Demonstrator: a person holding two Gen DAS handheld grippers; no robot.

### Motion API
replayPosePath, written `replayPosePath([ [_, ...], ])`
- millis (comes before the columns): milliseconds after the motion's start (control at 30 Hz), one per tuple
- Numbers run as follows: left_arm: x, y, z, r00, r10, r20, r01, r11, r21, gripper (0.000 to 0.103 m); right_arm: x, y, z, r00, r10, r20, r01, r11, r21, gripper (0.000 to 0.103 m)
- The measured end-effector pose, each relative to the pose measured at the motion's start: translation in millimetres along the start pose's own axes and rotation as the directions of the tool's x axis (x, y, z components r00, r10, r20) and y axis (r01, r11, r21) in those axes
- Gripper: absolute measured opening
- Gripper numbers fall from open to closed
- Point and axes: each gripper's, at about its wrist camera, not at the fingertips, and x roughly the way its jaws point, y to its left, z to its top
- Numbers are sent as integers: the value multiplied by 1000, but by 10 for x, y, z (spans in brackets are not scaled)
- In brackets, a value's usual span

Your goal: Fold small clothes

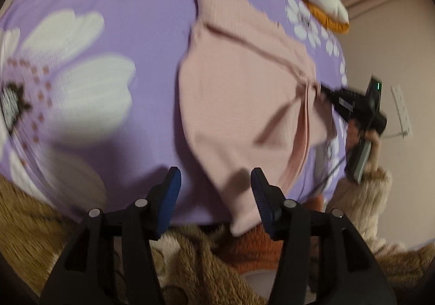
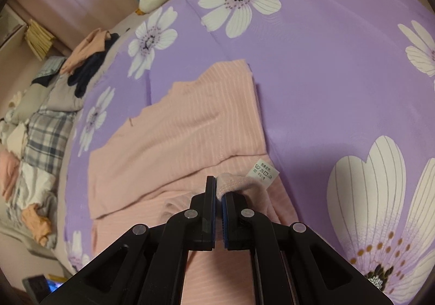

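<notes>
Lying lengthwise away from camera: pink garment; right gripper pinching its hem, left gripper spread, empty.

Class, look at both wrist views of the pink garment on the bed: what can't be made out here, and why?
- Left wrist view: motion blur hides the pink garment's weave.
- Right wrist view: the care label print is too small to read.
- Right wrist view: the right gripper covers the garment's near edge; the pile of clothes is cut off at the left rim.
</notes>
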Motion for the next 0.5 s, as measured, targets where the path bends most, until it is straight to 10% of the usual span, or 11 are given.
replayPosePath([
  [300, 353, -154, -250, 982, -129, -139, 132, 991, 14, 54, 16, 15, 14, 1000, -23, 9, 23, 1000, -17, 5],
  [400, 604, -233, -280, 952, -201, -230, 203, 979, -16, 2, -15, 11, 6, 1000, -22, 16, 22, 1000, -13, 5],
  [500, 536, -301, -205, 960, -207, -189, 212, 977, 5, 1, -80, -28, -6, 1000, -19, 23, 19, 1000, -7, 5],
])
